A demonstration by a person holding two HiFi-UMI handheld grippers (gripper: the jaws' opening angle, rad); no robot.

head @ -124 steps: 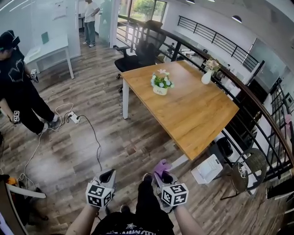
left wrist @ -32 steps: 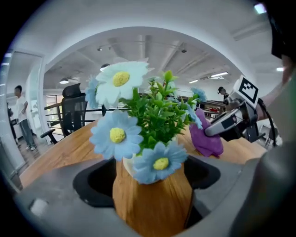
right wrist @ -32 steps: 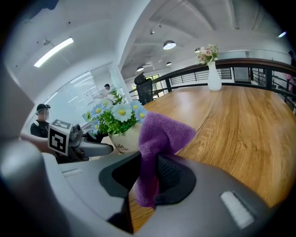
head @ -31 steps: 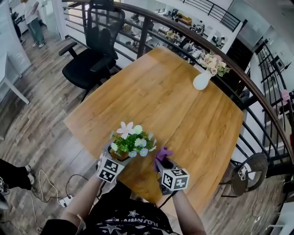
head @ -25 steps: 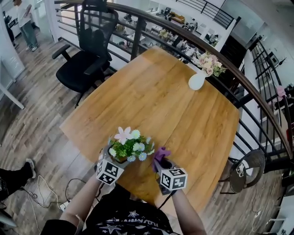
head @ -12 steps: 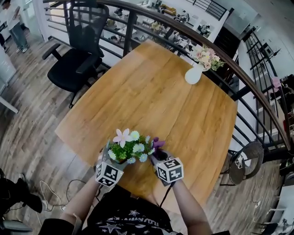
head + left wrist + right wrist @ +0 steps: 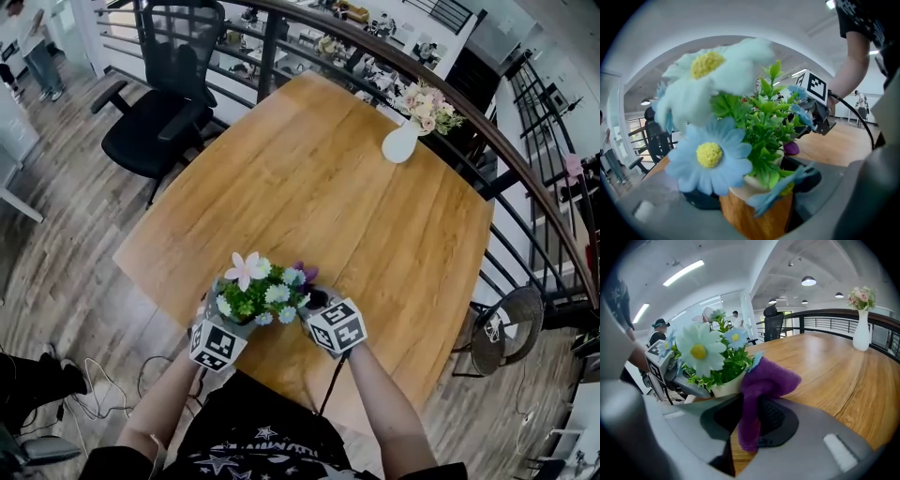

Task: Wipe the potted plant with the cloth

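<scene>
Two grips: left gripper (image 7: 225, 317) clamping round wood-grain pot (image 7: 757, 218), right gripper (image 7: 309, 298) pinching fuzzy purple cloth (image 7: 764, 380).

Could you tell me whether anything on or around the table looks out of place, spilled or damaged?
Nothing stands out. The potted plant looks upright in the left gripper, the purple cloth in the right gripper is beside its flowers, the vase stands upright, and the table shows no spill.

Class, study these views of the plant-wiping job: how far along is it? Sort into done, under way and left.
Done: the left gripper grips the potted plant by its pot; the right gripper pinches the purple cloth. In hand: the cloth sits against the pot rim and leaves. Left: apparently all the wiping.
</scene>
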